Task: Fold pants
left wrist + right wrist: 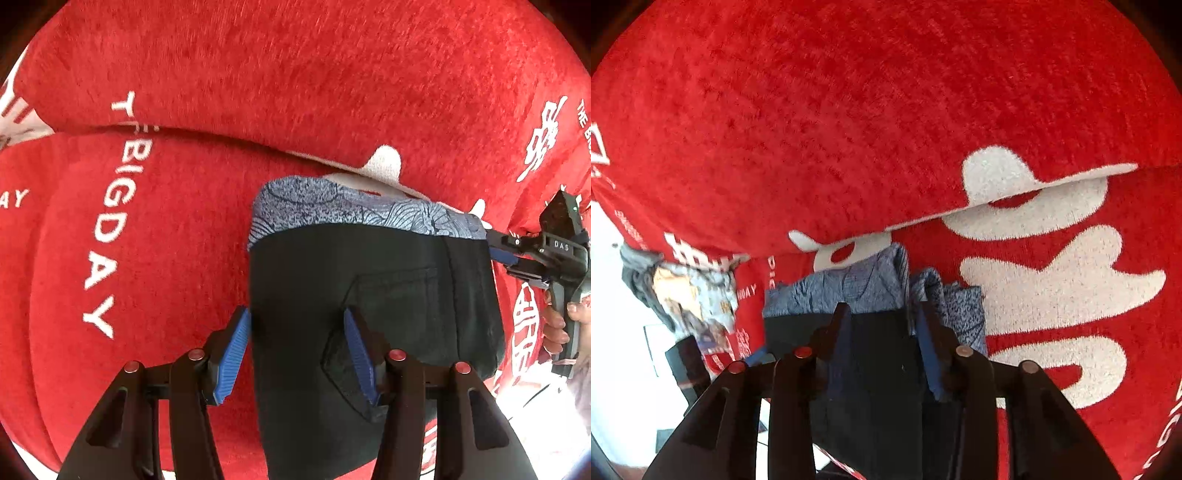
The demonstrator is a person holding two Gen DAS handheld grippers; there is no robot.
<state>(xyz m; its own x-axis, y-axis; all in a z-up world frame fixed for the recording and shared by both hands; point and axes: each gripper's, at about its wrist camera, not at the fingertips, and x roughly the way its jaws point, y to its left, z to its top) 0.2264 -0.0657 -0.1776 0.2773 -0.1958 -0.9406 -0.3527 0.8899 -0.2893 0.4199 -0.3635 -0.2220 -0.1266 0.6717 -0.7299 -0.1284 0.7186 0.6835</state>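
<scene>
Folded black pants (369,295) lie on a red cloth (295,81), on top of a folded blue patterned garment (332,206). My left gripper (295,354) is open, its blue pads straddling the pants' left edge. My right gripper (506,258) shows at the pants' right edge in the left wrist view. In the right wrist view my right gripper (882,350) stands partly open around the black pants (875,343), with the blue garment (849,288) just beyond. I cannot tell whether its pads press the fabric.
The red cloth (849,110) has white lettering and a raised fold (1034,184) behind the clothes. A crumpled printed garment (690,295) lies at the left. A hand (557,325) holds the right gripper's handle.
</scene>
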